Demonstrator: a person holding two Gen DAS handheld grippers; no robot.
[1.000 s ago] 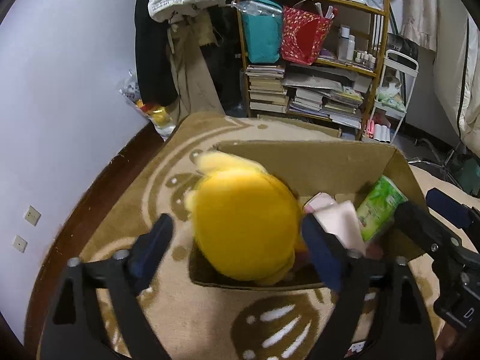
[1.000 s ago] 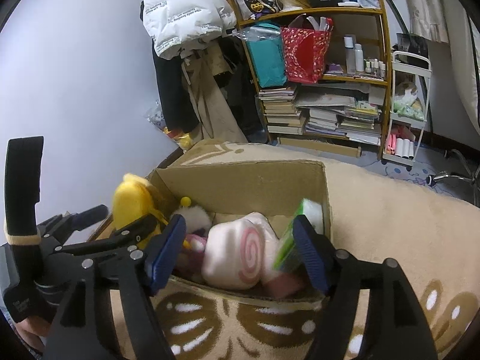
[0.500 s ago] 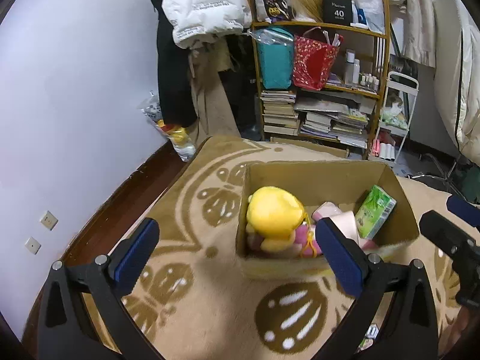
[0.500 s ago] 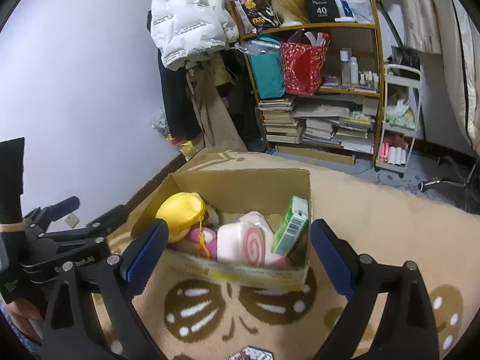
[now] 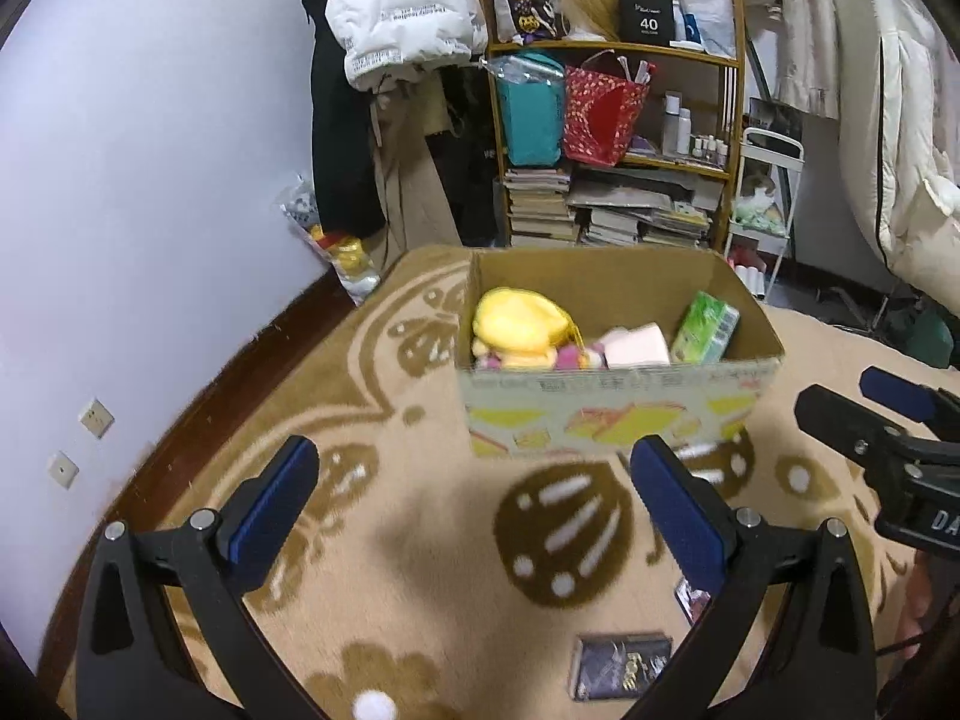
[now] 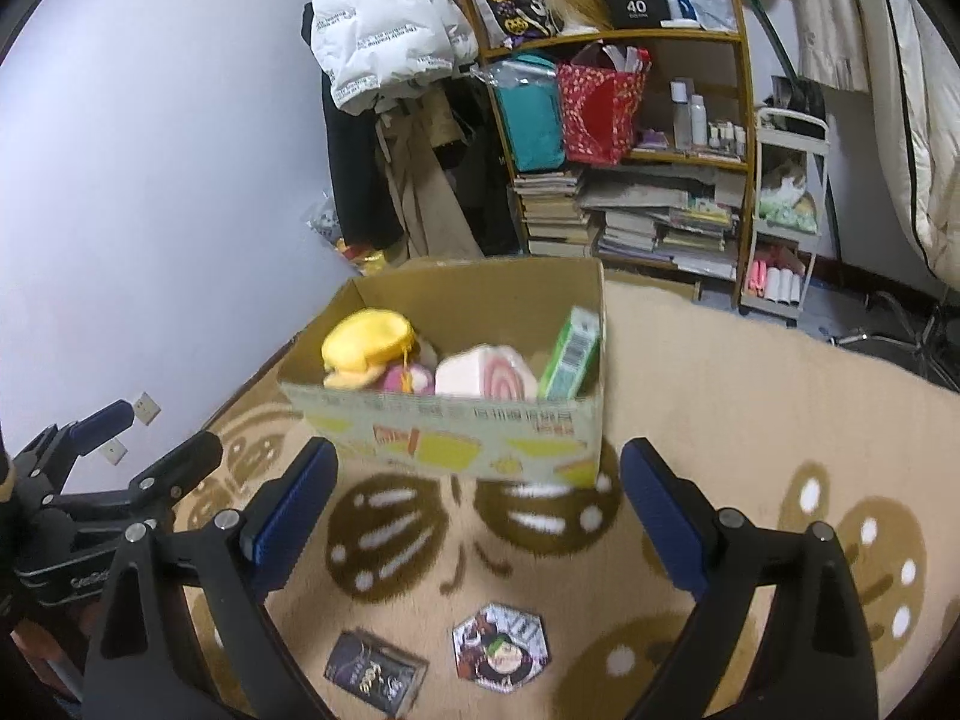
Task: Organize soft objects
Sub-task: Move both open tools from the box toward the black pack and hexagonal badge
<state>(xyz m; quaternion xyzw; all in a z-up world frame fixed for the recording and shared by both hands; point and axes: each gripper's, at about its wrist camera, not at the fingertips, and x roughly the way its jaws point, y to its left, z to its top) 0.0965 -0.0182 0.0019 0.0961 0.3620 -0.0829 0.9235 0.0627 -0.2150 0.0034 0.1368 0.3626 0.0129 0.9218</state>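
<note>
Both grippers, left and right, hanging wide open, empty; yellow plush sitting in cardboard box left corner, probably light, squashy.

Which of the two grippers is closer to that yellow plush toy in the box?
Left, by a little. The left gripper hangs open over the rug, straight out from the box's yellow plush end. The right gripper, also open, faces the box's other half, further along.

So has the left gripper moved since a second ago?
Yes. The left gripper has pulled back and up from the cardboard box: its open jaws flanked the yellow plush at the box rim, and now stand over bare carpet.
</note>
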